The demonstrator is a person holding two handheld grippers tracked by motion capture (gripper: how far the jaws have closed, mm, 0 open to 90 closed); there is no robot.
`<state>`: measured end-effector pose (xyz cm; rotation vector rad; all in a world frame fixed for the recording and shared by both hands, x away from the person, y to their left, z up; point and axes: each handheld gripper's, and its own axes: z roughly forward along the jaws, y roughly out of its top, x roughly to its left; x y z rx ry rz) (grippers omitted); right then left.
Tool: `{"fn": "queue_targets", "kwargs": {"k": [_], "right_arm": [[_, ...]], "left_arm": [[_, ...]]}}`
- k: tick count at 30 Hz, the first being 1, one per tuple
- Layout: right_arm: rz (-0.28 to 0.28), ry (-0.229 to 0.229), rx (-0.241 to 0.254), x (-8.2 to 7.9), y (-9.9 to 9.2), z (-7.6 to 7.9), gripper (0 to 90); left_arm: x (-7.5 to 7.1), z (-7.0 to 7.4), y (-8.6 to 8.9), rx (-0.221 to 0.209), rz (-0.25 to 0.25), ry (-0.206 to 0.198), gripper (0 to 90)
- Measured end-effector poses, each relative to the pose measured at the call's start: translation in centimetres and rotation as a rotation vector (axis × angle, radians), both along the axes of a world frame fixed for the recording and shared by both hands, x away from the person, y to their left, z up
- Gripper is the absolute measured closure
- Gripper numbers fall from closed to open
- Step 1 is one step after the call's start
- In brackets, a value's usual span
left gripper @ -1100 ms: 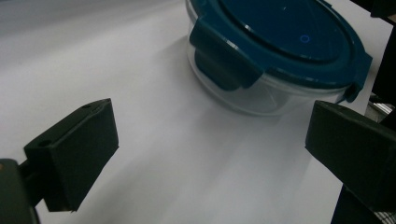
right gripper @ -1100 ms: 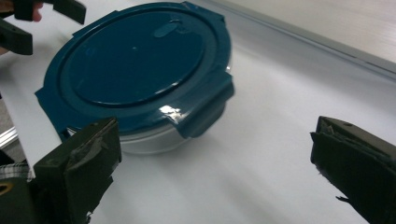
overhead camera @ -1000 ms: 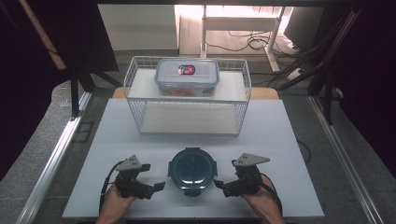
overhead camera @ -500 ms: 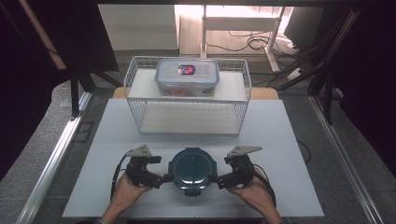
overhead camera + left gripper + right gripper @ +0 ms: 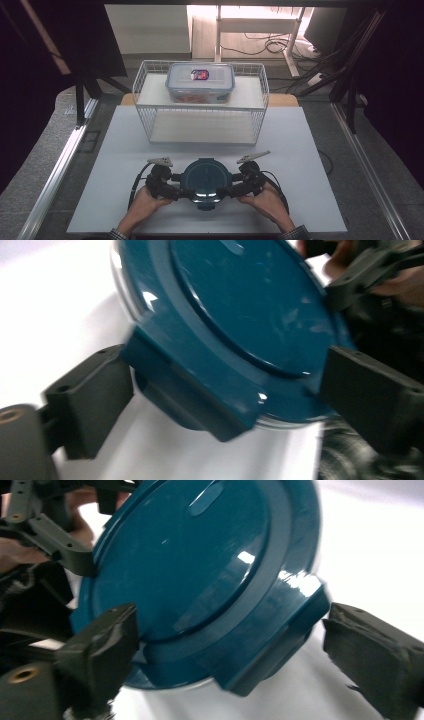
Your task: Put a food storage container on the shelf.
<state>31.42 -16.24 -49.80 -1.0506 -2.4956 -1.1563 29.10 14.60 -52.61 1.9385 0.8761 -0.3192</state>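
A round container with a dark teal lid (image 5: 205, 181) sits near the front edge of the white table. My left gripper (image 5: 176, 186) is against its left side and my right gripper (image 5: 233, 186) against its right side. In the left gripper view the jaws of my left gripper (image 5: 225, 400) straddle the lid's rim and a latch tab (image 5: 200, 400). In the right gripper view my right gripper (image 5: 235, 655) straddles the opposite latch tab (image 5: 270, 645), with a gap on one side. Both pairs of jaws have just been closing around these tabs and still stand wide.
A white wire basket (image 5: 145, 107) stands upside down behind the container, mid-table. A clear rectangular food box (image 5: 200, 82) with a red label rests on top of it. The white table (image 5: 310, 155) has dark floor and metal rails on both sides.
Both hands have moved inward from either side of the container. The jaws, earlier apart from the lid, now reach around its left and right edges.
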Motion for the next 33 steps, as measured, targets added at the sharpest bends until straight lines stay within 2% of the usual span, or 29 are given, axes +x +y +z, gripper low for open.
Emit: {"fn": "queue_targets", "kwargs": {"k": [2,4,6,9,13,14,15,20,22,24,29,33], "right_arm": [[0.003,0.01,0.001,-0.2,0.1,-0.1,12.3],[0.0,0.013,-0.004,-0.3,-0.1,0.1,16.3],[-0.001,0.019,0.004,-0.4,-0.5,0.4,22.5],[-0.021,0.046,0.048,-0.6,-1.3,0.6,31.6],[-0.057,0.069,0.089,-1.3,-2.0,1.1,40.9],[-0.064,0.068,0.09,-1.5,-2.1,1.1,42.3],[-0.079,0.076,0.111,-1.9,-2.3,1.2,45.0],[-0.098,0.074,0.122,-2.4,-2.6,1.3,47.3],[-0.1,0.093,0.156,-2.4,-3.4,1.2,55.6],[-0.11,0.104,0.173,-2.4,-3.6,1.0,55.5],[-0.118,0.074,0.145,-2.7,-3.2,1.3,54.9],[-0.137,0.087,0.15,-3.0,-3.3,1.4,55.8]], "left_arm": [[-0.1,0.0,0.0,0.008,0.011,0.004,13.5],[-0.1,0.1,0.2,0.01,0.013,0.006,16.5],[-0.2,0.2,0.6,-0.011,0.01,0.014,20.1],[-0.8,0.3,1.4,-0.053,0.015,0.021,29.2],[-1.7,0.5,2.5,-0.127,0.015,0.033,46.1],[-1.9,0.5,2.6,-0.133,0.013,0.034,51.0],[-2.1,0.6,2.7,-0.134,0.016,0.03,52.4],[-2.4,0.5,2.7,-0.17,0.045,0.054,54.9],[-2.3,0.4,2.9,-0.177,0.059,0.066,55.8],[-2.3,0.3,2.9,-0.189,0.061,0.073,55.8],[-2.4,0.4,2.8,-0.194,0.074,0.08,56.2],[-2.4,0.6,2.8,-0.202,0.078,0.097,57.5]]}}
